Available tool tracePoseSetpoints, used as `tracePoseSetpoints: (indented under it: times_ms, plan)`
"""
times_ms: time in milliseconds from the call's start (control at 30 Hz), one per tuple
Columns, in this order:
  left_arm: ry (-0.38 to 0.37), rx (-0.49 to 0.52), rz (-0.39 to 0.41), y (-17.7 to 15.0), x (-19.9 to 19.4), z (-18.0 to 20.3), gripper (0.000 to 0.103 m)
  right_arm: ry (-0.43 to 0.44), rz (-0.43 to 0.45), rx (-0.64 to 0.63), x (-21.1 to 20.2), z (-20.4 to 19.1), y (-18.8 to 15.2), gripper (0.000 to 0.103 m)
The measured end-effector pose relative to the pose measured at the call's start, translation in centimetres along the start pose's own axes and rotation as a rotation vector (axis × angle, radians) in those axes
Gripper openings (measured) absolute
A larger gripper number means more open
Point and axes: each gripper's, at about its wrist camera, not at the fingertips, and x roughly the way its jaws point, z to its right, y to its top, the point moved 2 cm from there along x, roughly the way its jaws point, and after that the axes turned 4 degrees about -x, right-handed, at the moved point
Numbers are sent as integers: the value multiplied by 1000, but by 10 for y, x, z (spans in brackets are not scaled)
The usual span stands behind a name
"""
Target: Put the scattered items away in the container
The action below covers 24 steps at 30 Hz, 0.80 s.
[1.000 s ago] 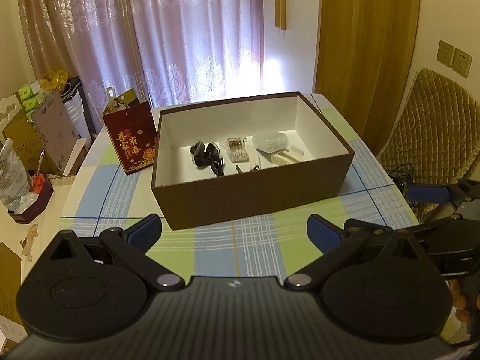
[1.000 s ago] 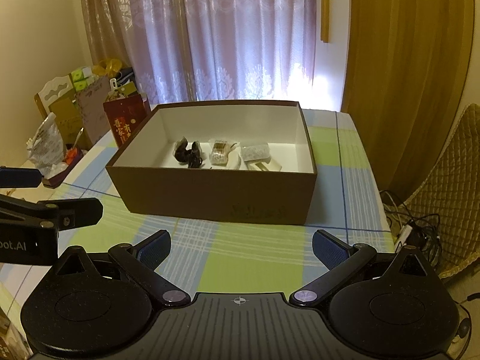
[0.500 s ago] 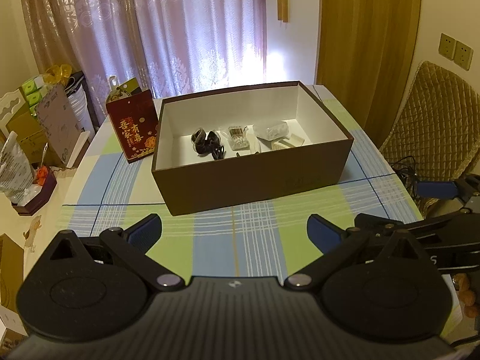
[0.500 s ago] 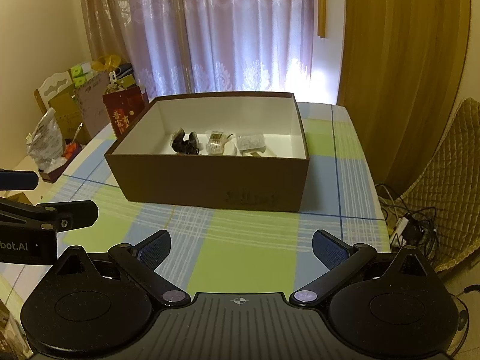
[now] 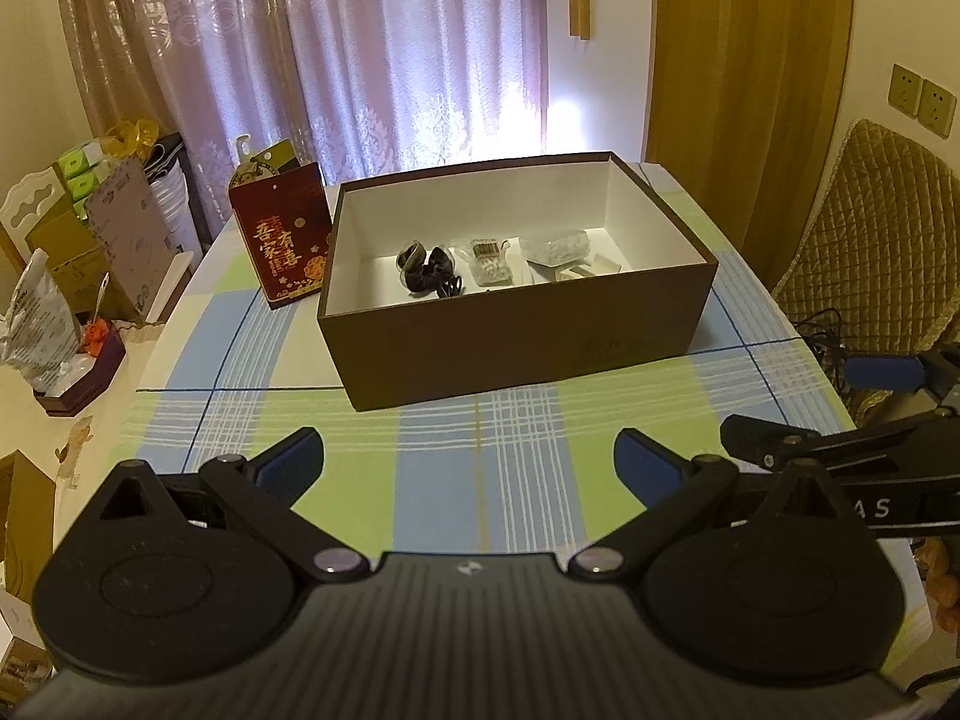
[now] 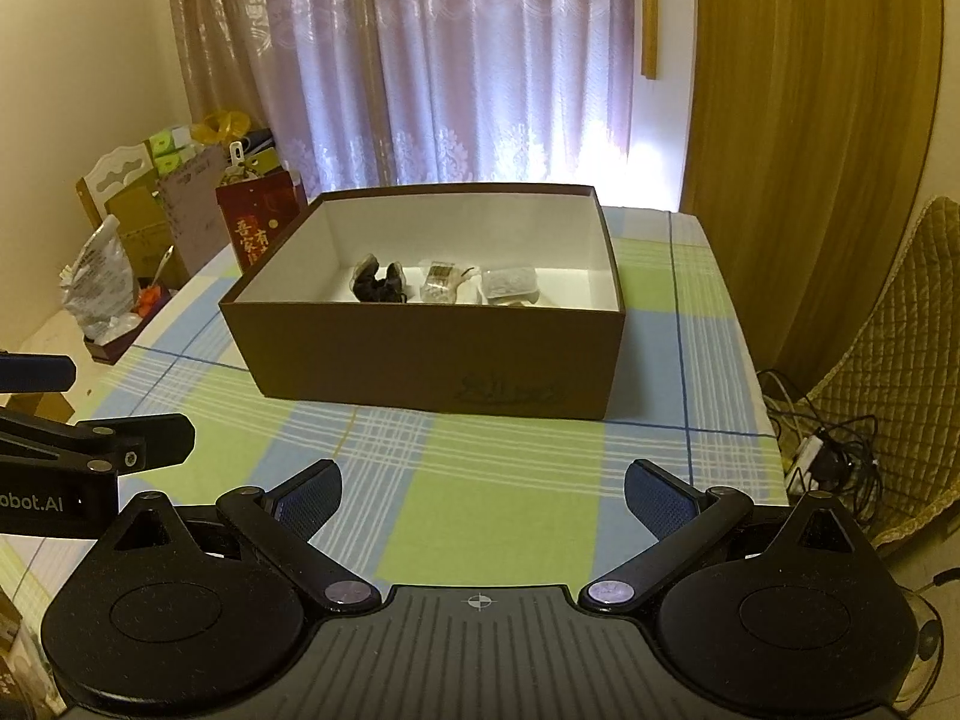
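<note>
Tablecloth (image 5: 480,480) plaid, brown box (image 5: 522,354) centre, curtains behind; both tools released.

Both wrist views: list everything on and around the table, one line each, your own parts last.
box: one, brown outside, white inside, open, centre of table.
dark bundle: one, black, inside box, left.
small packets: a few, clear or pale, inside box, middle to right; contents unclear.
gift bag: one, red with gold characters, upright left of box.
tablecloth: one, green, blue and white check.
chair: one, quilted tan cover, right of table.
curtains: sheer mauve, behind table.
left gripper: jaws open, empty.
right gripper: jaws open, empty.
</note>
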Motion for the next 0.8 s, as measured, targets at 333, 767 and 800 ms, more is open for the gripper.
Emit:
tracePoseSetpoints:
  times_ms: [333,767,800]
  plan:
    - [8,-5,-17,-5,5,1,102,-1,-9,0,4,3,-2,103]
    - [21,-15,-21,1,17,3,102,2,-17,-6,13,9,1,103]
    - [21,-16,-21,2,17,2,102,2,-18,-6,14,9,1,103]
